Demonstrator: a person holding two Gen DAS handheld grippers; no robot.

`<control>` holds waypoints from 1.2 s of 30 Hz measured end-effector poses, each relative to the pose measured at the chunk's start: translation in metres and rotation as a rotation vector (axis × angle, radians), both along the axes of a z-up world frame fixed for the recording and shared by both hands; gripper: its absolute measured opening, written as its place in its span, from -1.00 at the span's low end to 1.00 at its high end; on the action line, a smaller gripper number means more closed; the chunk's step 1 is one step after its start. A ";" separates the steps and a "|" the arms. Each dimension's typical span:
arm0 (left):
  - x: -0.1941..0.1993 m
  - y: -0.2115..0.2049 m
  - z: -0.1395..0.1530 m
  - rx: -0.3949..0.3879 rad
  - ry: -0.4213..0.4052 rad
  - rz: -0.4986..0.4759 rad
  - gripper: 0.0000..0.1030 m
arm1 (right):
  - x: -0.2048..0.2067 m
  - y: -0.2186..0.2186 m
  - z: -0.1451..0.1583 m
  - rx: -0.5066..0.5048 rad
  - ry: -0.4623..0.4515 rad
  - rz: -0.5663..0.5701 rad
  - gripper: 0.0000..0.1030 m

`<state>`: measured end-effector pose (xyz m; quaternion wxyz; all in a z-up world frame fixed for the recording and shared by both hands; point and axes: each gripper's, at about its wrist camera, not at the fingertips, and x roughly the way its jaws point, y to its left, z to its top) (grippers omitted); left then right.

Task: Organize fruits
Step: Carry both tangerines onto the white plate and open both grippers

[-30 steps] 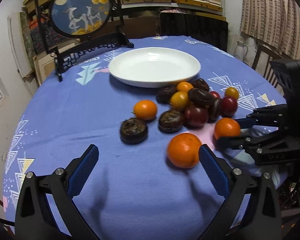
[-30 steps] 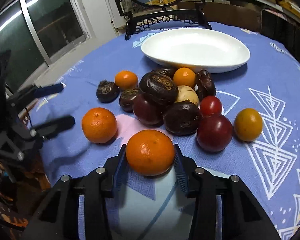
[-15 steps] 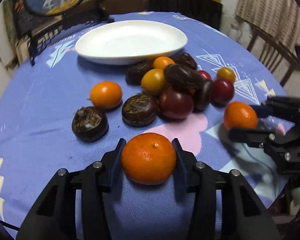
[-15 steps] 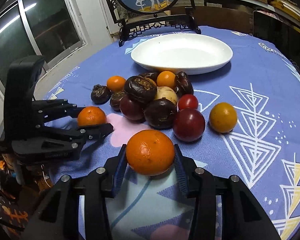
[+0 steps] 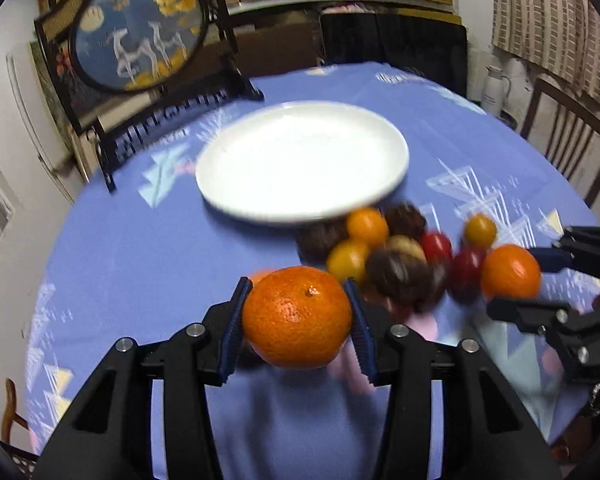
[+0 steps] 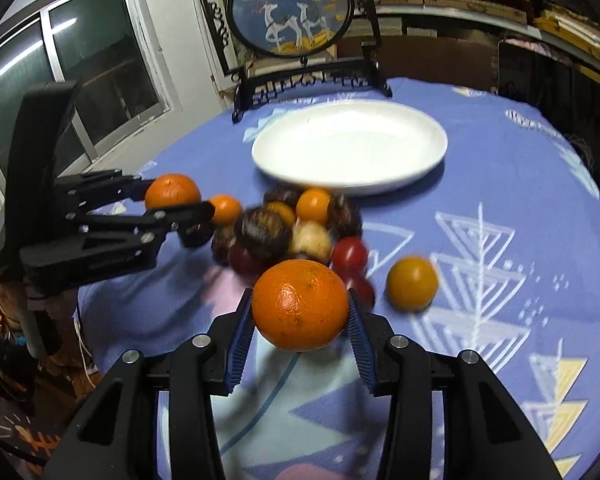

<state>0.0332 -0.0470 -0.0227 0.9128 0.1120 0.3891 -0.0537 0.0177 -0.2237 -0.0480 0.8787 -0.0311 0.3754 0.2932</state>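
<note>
Large orange [image 5: 297, 316]: clamped between blue pads of left gripper [image 5: 296, 320], off the cloth, stem dimple facing up. Second orange [image 6: 300, 305]: clamped likewise in right gripper [image 6: 300, 312], raised. White plate [image 5: 236, 200]: round, bare, flat on blue cloth. Fruit pile [image 6: 292, 232]: dark brown, red, yellow and small orange pieces clustered just beside plate's near rim, blurred. One yellow fruit [image 6: 412, 283] apart to the right.

Each black claw with blue pads [image 5: 233, 322] grips an orange fruit [image 5: 297, 317]. Beyond them: a white plate [image 5: 396, 160] and a blue cloth [image 5: 140, 248] with pale triangles.
</note>
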 end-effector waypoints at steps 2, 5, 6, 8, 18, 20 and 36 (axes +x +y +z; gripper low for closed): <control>0.011 -0.002 0.010 0.005 -0.027 0.007 -0.12 | 0.005 0.000 0.009 -0.005 -0.029 -0.002 -0.13; 0.032 -0.005 0.025 0.009 -0.060 0.013 -0.12 | 0.017 0.001 0.025 -0.004 -0.069 -0.005 -0.12; 0.039 -0.005 0.028 0.006 -0.062 0.014 -0.12 | 0.022 0.001 0.031 -0.007 -0.086 -0.005 -0.12; 0.051 -0.006 0.031 0.012 -0.068 0.017 -0.12 | 0.030 0.002 0.040 -0.006 -0.111 -0.009 -0.12; 0.130 -0.004 0.025 0.040 -0.029 0.061 -0.12 | 0.103 0.011 0.066 -0.018 -0.165 -0.039 -0.12; 0.147 -0.004 0.021 0.067 -0.015 0.076 -0.12 | 0.119 0.017 0.061 -0.031 -0.152 -0.048 -0.12; 0.212 0.002 -0.025 0.144 0.094 0.119 -0.07 | 0.228 0.053 0.012 -0.103 0.007 -0.070 -0.10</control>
